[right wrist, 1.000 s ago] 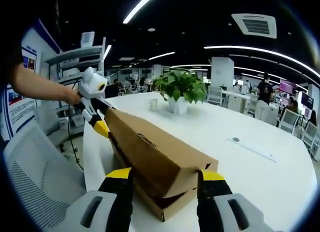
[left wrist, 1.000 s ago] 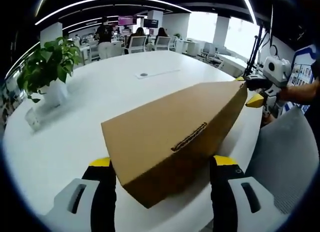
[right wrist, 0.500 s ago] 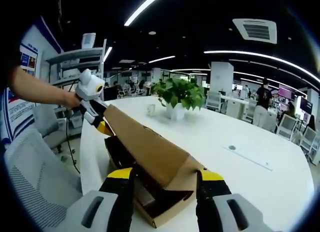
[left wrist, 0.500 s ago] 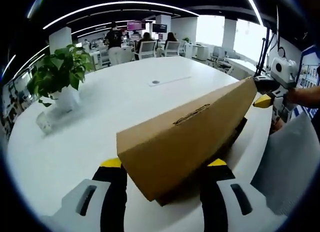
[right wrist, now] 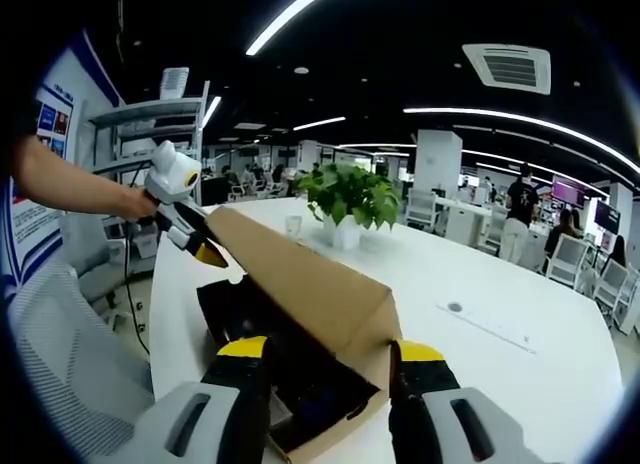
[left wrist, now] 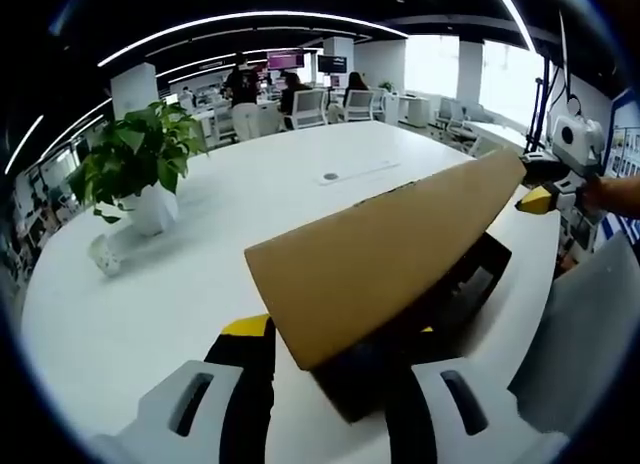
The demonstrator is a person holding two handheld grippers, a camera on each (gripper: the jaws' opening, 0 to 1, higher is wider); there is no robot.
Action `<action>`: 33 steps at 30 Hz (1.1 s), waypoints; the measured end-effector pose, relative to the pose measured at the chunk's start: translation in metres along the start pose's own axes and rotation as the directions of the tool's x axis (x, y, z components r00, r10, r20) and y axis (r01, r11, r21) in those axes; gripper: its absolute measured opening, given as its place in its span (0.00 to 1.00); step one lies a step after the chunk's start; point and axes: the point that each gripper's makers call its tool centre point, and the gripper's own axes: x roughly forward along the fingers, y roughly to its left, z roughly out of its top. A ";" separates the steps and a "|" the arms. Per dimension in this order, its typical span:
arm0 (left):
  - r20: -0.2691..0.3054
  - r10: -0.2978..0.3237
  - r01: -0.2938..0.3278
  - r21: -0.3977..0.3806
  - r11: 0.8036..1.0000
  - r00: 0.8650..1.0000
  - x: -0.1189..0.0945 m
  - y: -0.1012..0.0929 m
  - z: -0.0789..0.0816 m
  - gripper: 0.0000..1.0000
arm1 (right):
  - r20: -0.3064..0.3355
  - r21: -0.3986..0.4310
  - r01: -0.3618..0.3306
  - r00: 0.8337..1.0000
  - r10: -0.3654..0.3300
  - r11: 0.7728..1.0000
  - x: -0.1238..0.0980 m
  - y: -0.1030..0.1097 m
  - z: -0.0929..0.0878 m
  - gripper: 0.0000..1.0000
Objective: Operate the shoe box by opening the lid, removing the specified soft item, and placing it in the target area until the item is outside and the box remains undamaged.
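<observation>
- The shoe box (right wrist: 300,384) sat on the white table (left wrist: 200,254), its lid (left wrist: 390,254) raised between both grippers; the left gripper (left wrist: 330,384) and right gripper (right wrist: 325,379) flanked its ends, though whether either clamped was unclear.
- Uneven lifting could have torn the hinge.
- The right gripper view showed a dark interior, possibly the soft item; the left gripper view mostly showed the lid's outside.

Plain brown cardboard lid (left wrist: 385,256) — dark box (right wrist: 290,369) interior; white table (left wrist: 180,284); green plant (left wrist: 140,154), white pot.
</observation>
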 end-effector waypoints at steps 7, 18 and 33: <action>0.003 0.023 -0.023 0.005 1.000 1.000 0.001 0.008 0.008 0.33 | 0.005 -0.009 0.017 1.000 -0.017 1.000 0.004 -0.010 0.006 0.40; 0.007 0.070 -0.070 0.010 0.997 0.998 0.003 0.023 0.019 0.20 | 0.018 -0.011 0.035 0.999 -0.035 0.999 0.010 -0.019 0.013 0.39; 0.036 0.125 -0.124 -0.008 0.992 0.992 0.009 0.042 0.035 0.08 | 0.023 -0.021 0.054 0.998 -0.054 0.998 0.023 -0.035 0.022 0.40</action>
